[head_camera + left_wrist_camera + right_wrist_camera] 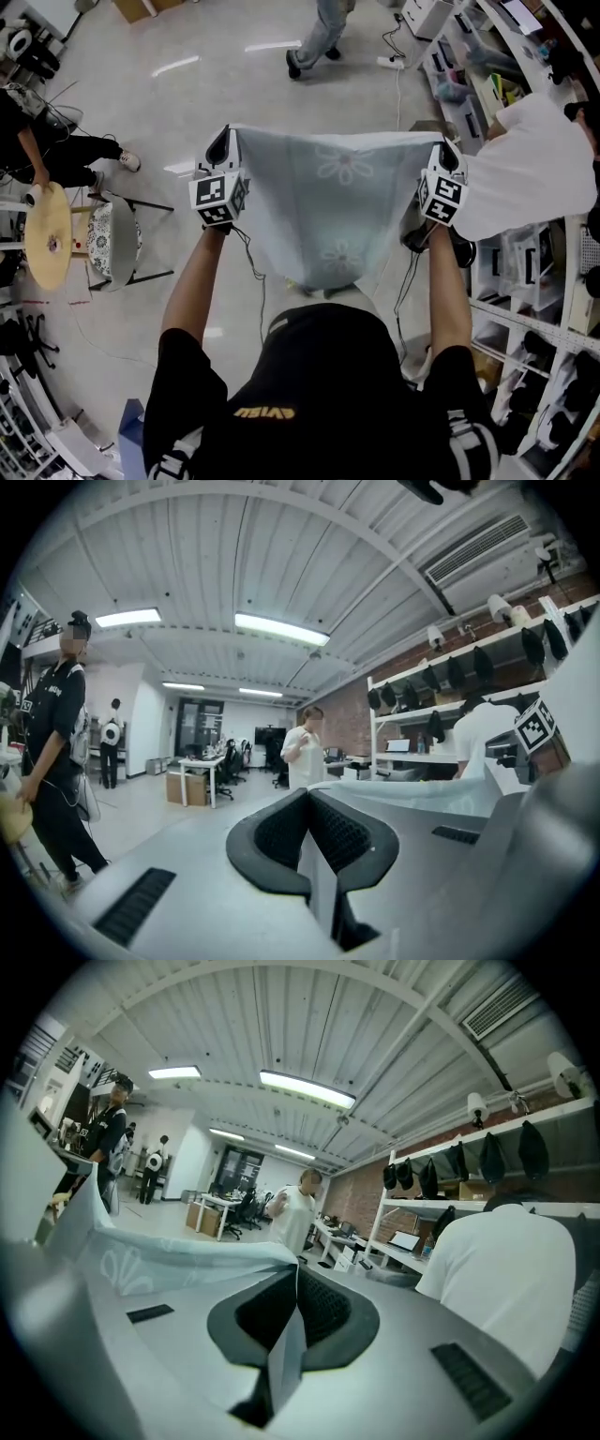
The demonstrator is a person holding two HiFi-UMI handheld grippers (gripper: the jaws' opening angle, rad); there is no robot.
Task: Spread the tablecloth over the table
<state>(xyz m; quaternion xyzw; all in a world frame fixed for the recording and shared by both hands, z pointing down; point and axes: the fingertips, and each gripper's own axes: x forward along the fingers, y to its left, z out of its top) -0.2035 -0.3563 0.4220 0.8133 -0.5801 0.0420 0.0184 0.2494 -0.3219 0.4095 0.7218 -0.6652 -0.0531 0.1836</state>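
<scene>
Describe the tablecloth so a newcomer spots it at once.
Over the grey floor, the wearer's arms reach forward. Between the left gripper and right gripper, each shut on a top corner, hangs the tablecloth: pale blue-grey with white flower outlines, unlike the plain white shirt at right.

The pale flowered tablecloth [333, 202] is hanging between the left gripper [222, 142] and the right gripper [447, 156]; a round wooden table [47, 234] is standing far left.

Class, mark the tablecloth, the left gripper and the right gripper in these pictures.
tablecloth [328, 206]: head view, middle of the hanging cloth.
left gripper [223, 142]: head view, jaw tips pinching the cloth.
right gripper [447, 153]: head view, jaw tips pinching the cloth.
</scene>
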